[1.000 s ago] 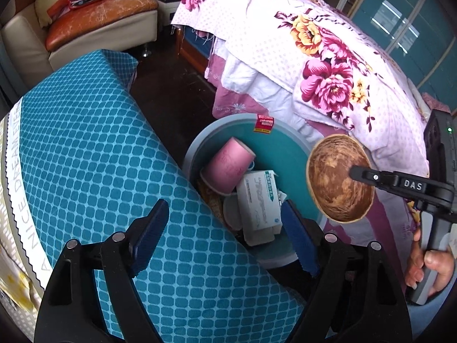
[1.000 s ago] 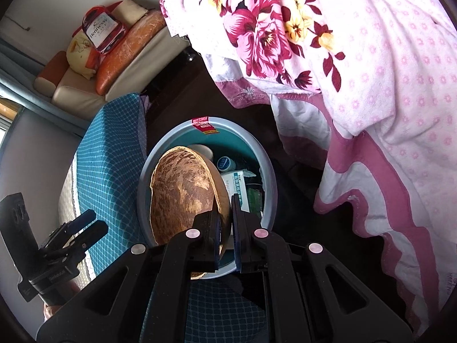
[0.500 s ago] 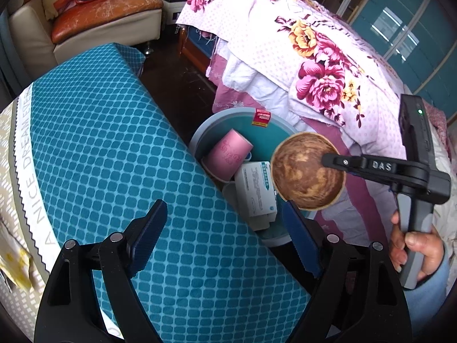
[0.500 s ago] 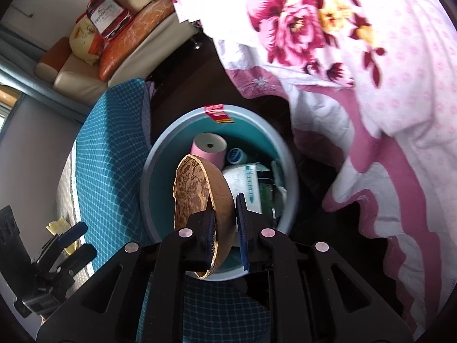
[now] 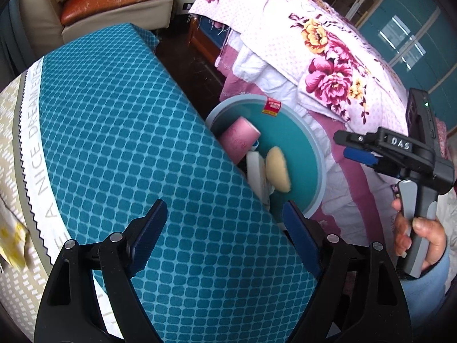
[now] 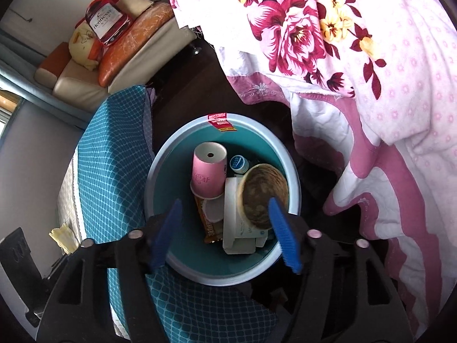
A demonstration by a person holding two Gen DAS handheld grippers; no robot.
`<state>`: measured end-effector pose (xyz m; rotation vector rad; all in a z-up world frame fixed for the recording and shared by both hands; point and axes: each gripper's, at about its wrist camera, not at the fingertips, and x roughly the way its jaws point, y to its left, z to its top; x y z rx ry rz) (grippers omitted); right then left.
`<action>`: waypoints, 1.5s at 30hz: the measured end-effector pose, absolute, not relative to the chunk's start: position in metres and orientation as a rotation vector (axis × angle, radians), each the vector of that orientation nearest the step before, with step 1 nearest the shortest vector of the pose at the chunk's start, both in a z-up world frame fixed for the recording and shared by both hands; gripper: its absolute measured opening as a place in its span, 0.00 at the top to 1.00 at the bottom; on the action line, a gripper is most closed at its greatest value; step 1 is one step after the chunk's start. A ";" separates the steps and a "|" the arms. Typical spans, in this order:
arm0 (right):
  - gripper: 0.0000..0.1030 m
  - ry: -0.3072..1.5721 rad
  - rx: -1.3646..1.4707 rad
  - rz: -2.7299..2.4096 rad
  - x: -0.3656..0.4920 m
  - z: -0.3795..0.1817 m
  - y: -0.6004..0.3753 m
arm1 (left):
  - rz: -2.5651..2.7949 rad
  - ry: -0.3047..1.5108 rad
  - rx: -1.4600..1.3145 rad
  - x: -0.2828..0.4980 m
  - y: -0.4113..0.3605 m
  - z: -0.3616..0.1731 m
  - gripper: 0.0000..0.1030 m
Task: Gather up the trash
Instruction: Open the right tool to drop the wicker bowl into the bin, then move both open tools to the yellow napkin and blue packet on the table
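Right claw (image 6: 225, 233) poised directly above the trash bin (image 6: 160, 171), jaws spread wide and empty; the brown bowl (image 6: 264, 194) lies inside the bin just beyond its right finger, tilted against a white box (image 6: 232, 217) beside the pink cup (image 6: 208, 173). Left claw (image 5: 225, 240), equally wide and empty, hovers over the teal counter (image 5: 114, 131), with the bin ahead and to its right.

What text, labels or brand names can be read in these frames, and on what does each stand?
"A NICE DREAM": white border band of the teal tablecloth; further letters cut off.
"DAS": right gripper body.
"Hennessy": red bag on the sofa; smaller print blurred.
Red sticker on the bin rim: unreadable.
Pink cup, snack wrapper, white box: print blurred.
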<state>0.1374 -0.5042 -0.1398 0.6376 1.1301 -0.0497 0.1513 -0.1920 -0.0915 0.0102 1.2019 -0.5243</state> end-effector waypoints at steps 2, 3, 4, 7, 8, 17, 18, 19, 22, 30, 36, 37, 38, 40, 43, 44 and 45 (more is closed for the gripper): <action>0.32 1.134 0.626 -0.044 0.136 -0.136 -0.501 | -0.520 1.210 0.001 0.148 -0.188 -0.093 0.19; 0.31 1.134 0.618 -0.042 0.134 -0.134 -0.498 | -0.518 1.213 -0.005 0.146 -0.185 -0.094 0.19; 0.31 1.135 0.615 -0.043 0.134 -0.132 -0.496 | -0.515 1.214 -0.011 0.145 -0.183 -0.094 0.19; 0.29 1.137 0.602 -0.037 0.131 -0.127 -0.486 | -0.510 1.209 -0.022 0.139 -0.176 -0.093 0.19; 0.29 1.138 0.597 -0.035 0.129 -0.125 -0.482 | -0.508 1.207 -0.026 0.137 -0.174 -0.092 0.19; 0.29 1.140 0.534 -0.008 0.122 -0.102 -0.446 | -0.481 1.170 -0.077 0.117 -0.134 -0.081 0.19; 0.28 1.140 0.527 -0.003 0.122 -0.100 -0.442 | -0.476 1.164 -0.083 0.116 -0.130 -0.080 0.19; 0.28 1.140 0.517 0.003 0.122 -0.097 -0.437 | -0.470 1.159 -0.089 0.114 -0.125 -0.079 0.19; 0.28 1.143 0.477 0.027 0.122 -0.088 -0.415 | -0.449 1.148 -0.110 0.108 -0.105 -0.076 0.19; 0.26 1.161 0.380 0.100 0.126 -0.071 -0.354 | -0.388 1.118 -0.149 0.098 -0.051 -0.072 0.19; 0.26 1.191 0.294 0.202 0.137 -0.065 -0.296 | -0.309 1.119 -0.185 0.089 0.005 -0.080 0.19; 0.26 1.196 0.290 0.215 0.138 -0.065 -0.291 | -0.294 1.119 -0.199 0.088 0.017 -0.081 0.19; 0.26 1.209 0.284 0.245 0.142 -0.065 -0.279 | -0.274 1.116 -0.212 0.086 0.030 -0.082 0.19; 0.26 1.232 0.268 0.301 0.150 -0.066 -0.255 | -0.228 1.106 -0.233 0.084 0.055 -0.084 0.19; 0.26 1.252 0.236 0.349 0.158 -0.068 -0.226 | -0.170 1.094 -0.278 0.080 0.091 -0.086 0.19; 0.26 1.264 0.223 0.376 0.163 -0.070 -0.212 | -0.155 1.089 -0.290 0.080 0.099 -0.086 0.19; 0.26 1.276 0.213 0.396 0.166 -0.072 -0.200 | -0.140 1.084 -0.303 0.079 0.108 -0.086 0.19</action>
